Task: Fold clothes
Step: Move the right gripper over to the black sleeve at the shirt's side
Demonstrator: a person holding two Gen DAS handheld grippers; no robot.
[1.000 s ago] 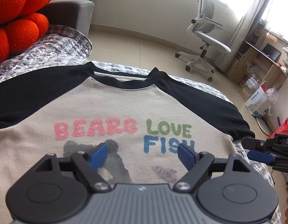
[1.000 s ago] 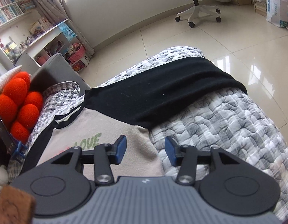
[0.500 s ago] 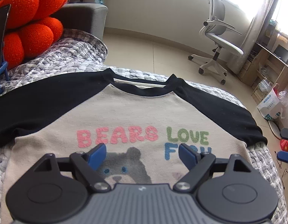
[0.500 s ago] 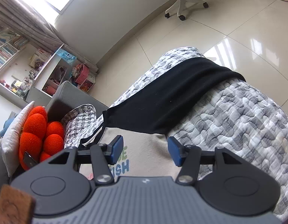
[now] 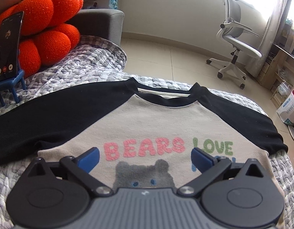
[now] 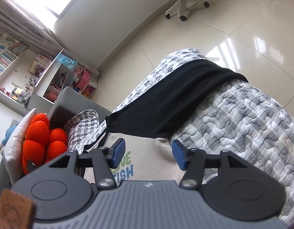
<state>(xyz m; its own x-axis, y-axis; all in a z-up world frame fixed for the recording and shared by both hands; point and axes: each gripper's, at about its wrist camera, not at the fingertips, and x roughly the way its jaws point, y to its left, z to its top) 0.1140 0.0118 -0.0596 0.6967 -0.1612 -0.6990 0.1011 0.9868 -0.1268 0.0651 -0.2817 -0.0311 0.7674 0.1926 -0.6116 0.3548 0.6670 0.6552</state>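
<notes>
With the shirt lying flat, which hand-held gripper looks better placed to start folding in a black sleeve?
Probably the right hand-held gripper: it hangs open above the beige bear-print shirt's side edge, with one black sleeve just ahead. The left hand-held gripper, jaws opening, is over the chest print.

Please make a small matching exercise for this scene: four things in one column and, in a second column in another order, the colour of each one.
Things:
1. sleeves
2. cushion
3. word LOVE
4. phone stand

Colours:
a. green
b. blue
c. black
d. orange-red

Pairs: 1-c, 2-d, 3-a, 4-b
</notes>
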